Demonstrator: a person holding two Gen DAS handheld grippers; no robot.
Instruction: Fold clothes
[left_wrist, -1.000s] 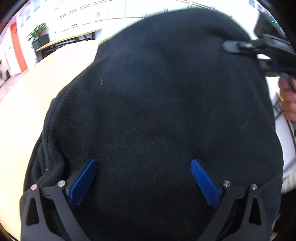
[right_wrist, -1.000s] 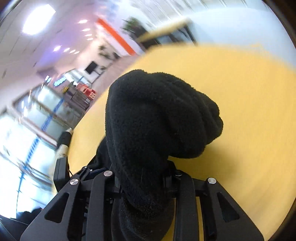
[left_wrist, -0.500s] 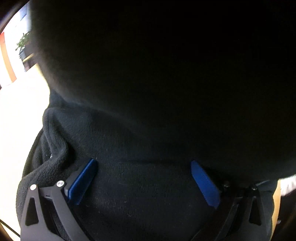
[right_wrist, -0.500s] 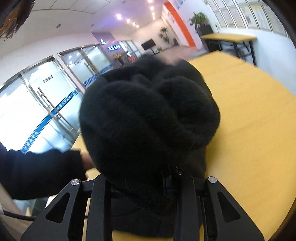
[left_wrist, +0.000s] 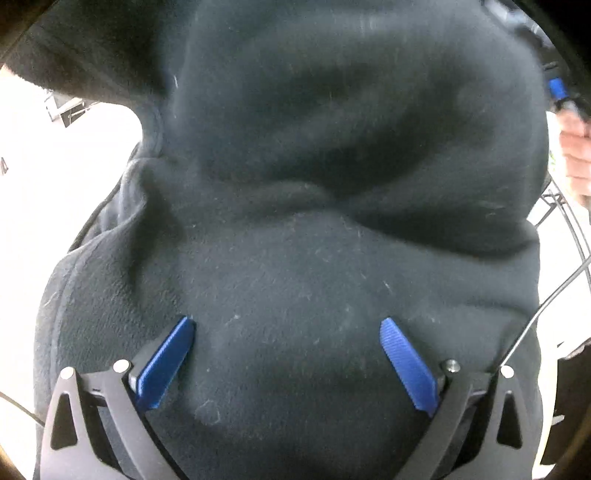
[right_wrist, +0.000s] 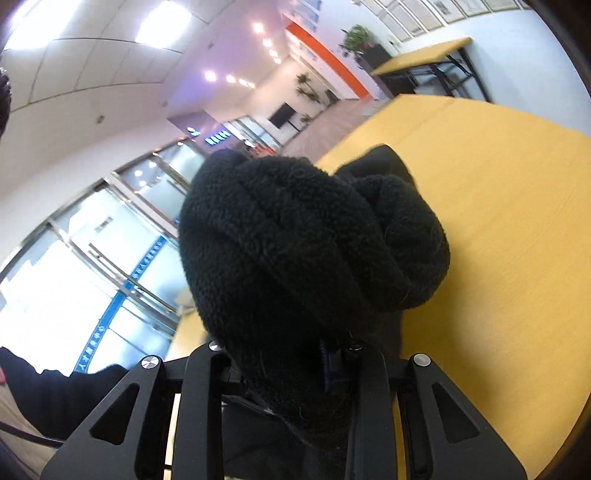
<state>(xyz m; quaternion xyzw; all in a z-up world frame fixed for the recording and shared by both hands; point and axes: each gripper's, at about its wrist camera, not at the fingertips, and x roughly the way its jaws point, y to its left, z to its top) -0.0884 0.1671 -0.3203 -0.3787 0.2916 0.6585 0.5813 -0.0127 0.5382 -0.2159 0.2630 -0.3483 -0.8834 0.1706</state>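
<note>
A black fleece garment (left_wrist: 295, 258) fills the left wrist view, with a thick fold bulging across its upper half. My left gripper (left_wrist: 286, 363) is open; its blue pads (left_wrist: 166, 365) stand wide apart against the fleece. At the top right edge of that view, part of my right gripper (left_wrist: 557, 88) shows, blurred, with a hand (left_wrist: 574, 155) behind it. In the right wrist view my right gripper (right_wrist: 332, 365) is shut on a bunched wad of the fleece (right_wrist: 295, 240), held above the yellow table (right_wrist: 498, 240). The wad hides the fingertips.
The yellow table stretches right and away from the right gripper. A person's dark sleeve (right_wrist: 55, 391) lies at the lower left. Thin cables (left_wrist: 554, 280) run along the right edge of the left wrist view. Another table (right_wrist: 424, 59) stands by the far wall.
The right gripper has carried its edge of the fleece up and over toward the left gripper, so a thick fold now hangs over the flat fleece. The left gripper stayed open in place.
</note>
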